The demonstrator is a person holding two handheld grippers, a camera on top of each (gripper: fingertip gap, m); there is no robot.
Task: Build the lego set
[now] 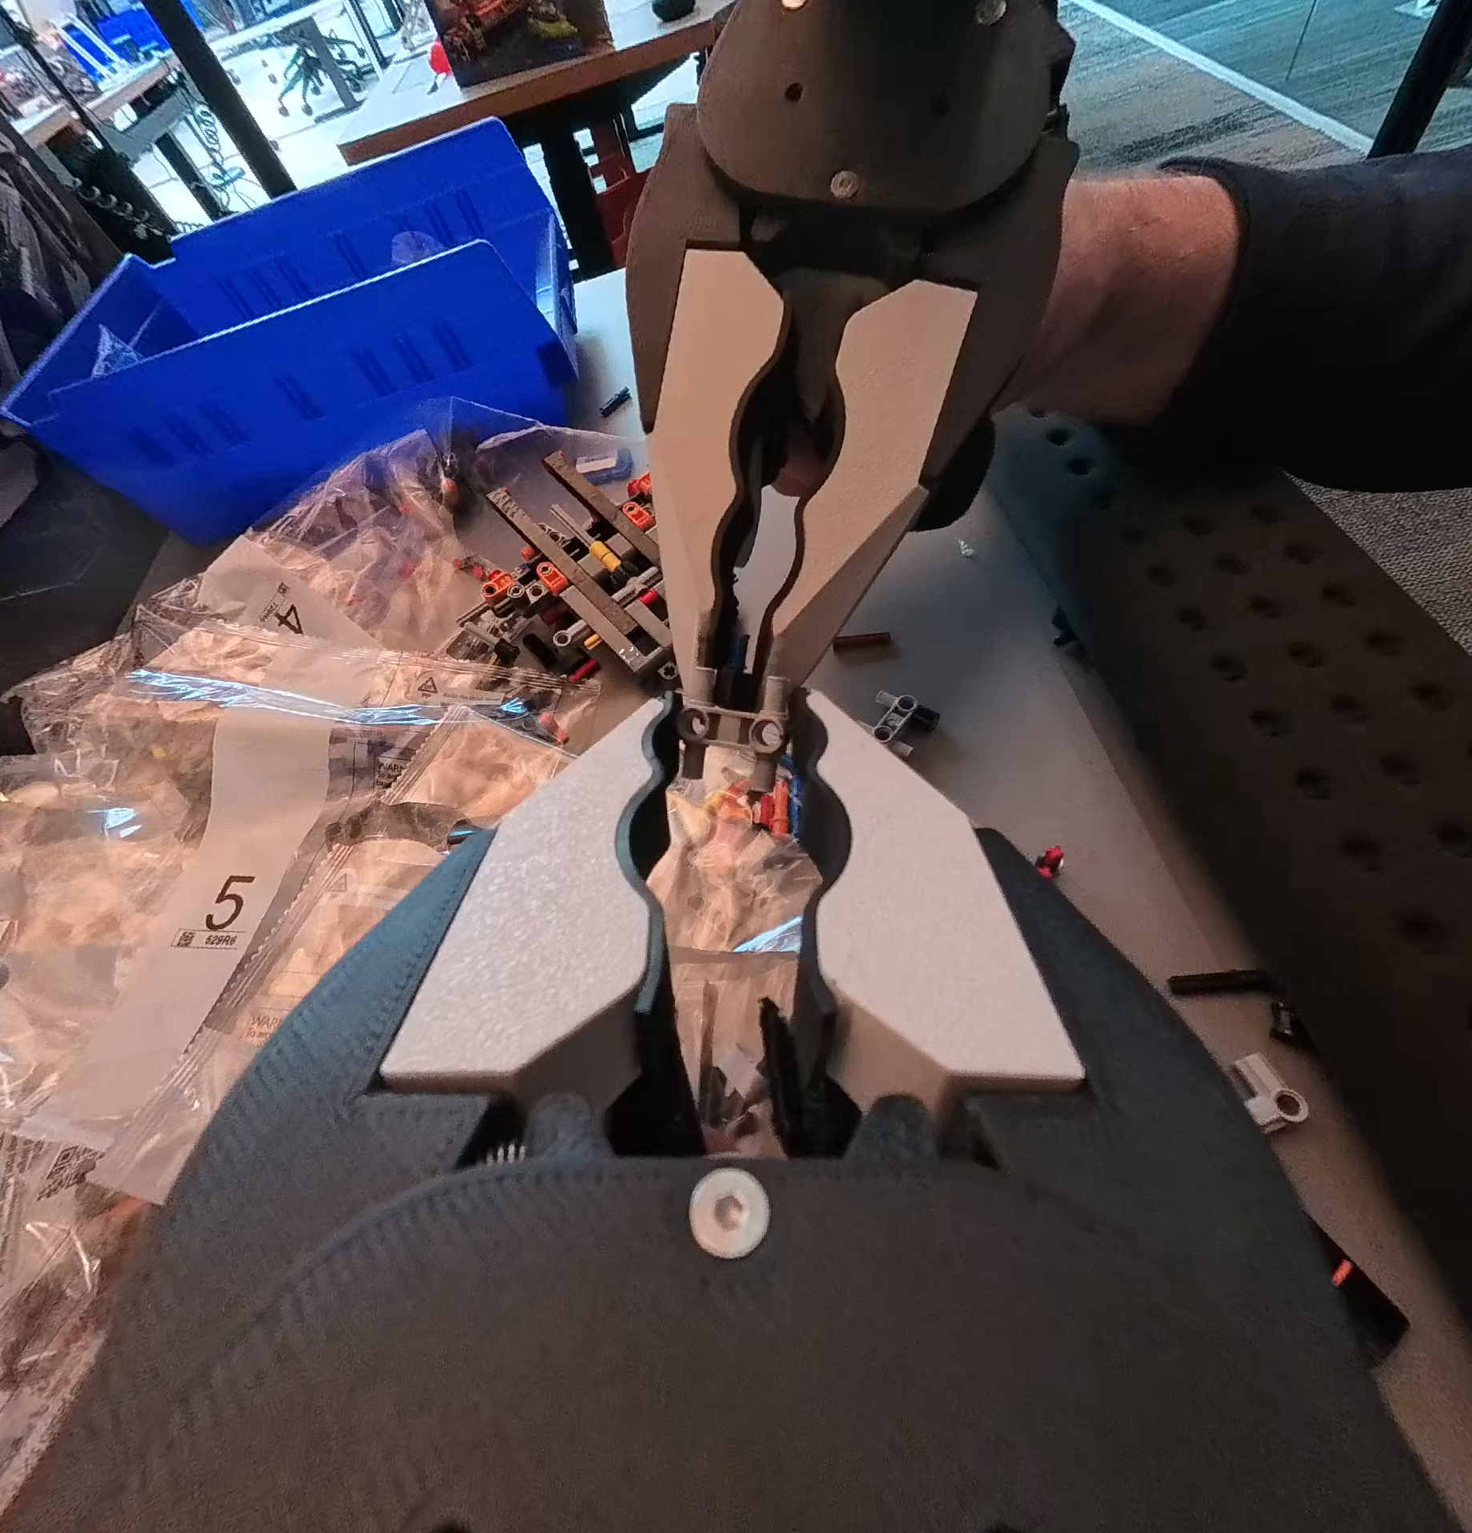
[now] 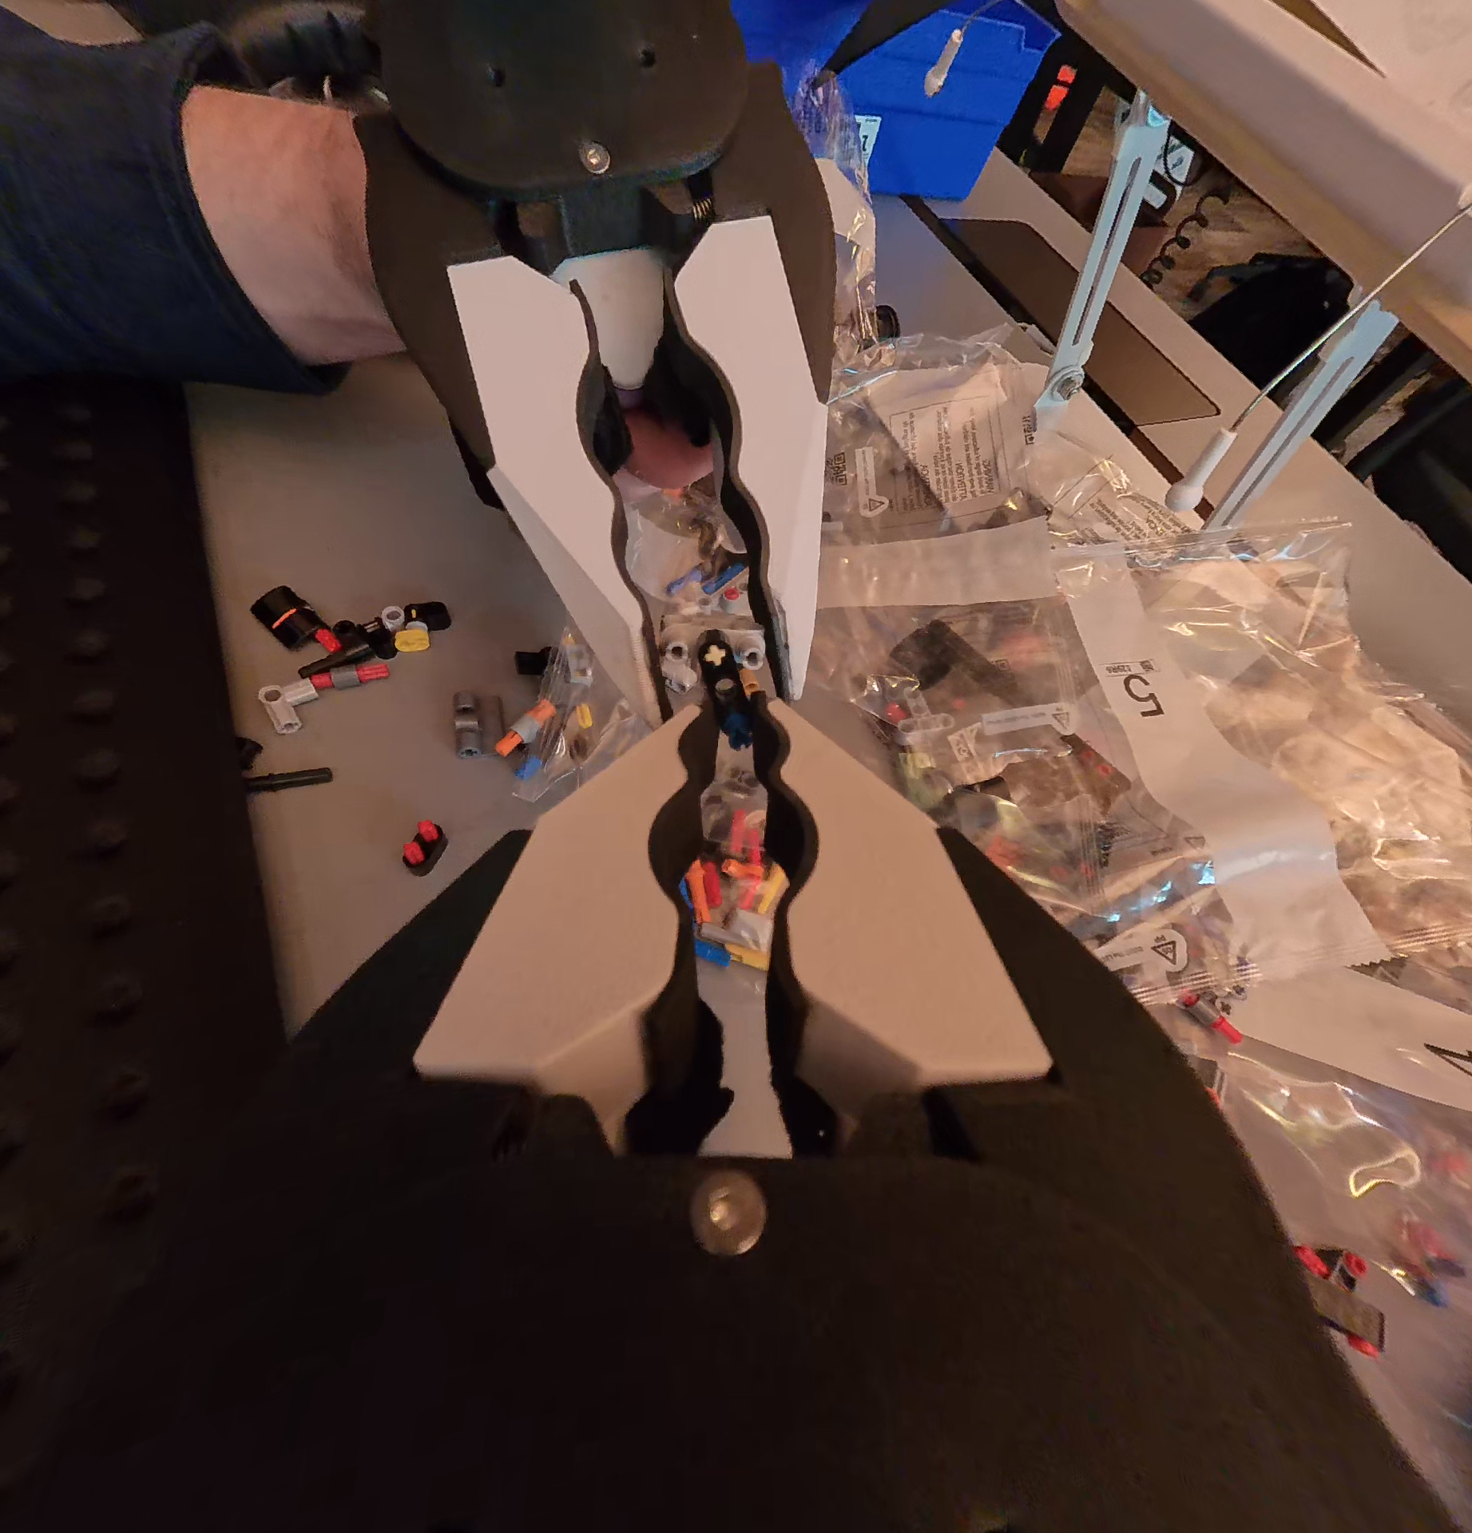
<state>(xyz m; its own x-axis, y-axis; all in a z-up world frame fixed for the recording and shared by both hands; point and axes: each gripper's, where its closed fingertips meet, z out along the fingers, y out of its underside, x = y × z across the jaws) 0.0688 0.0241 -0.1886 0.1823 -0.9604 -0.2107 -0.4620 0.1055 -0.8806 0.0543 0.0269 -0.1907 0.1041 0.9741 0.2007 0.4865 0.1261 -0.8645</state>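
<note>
Tongs are meeting tip to tip above the counter (image 1: 948,581): I am pinching a grey connector piece (image 1: 728,728) in my left tongs (image 1: 731,730), nearly closed, while my right tongs (image 2: 731,715) are clamping a black pin piece (image 2: 720,676). Both are feeling light, rigid, slippery; I am gripping flat sides, near the bags (image 1: 243,747).

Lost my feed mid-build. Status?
Left gripper shut on grey connector. Right gripper shut on black piece, tips meeting. Parts bags beneath.

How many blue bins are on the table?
2. One blue bin sits at the table's far left behind the plastic bags; a second blue bin stands right behind it. More could be hidden beyond the frame.
</note>
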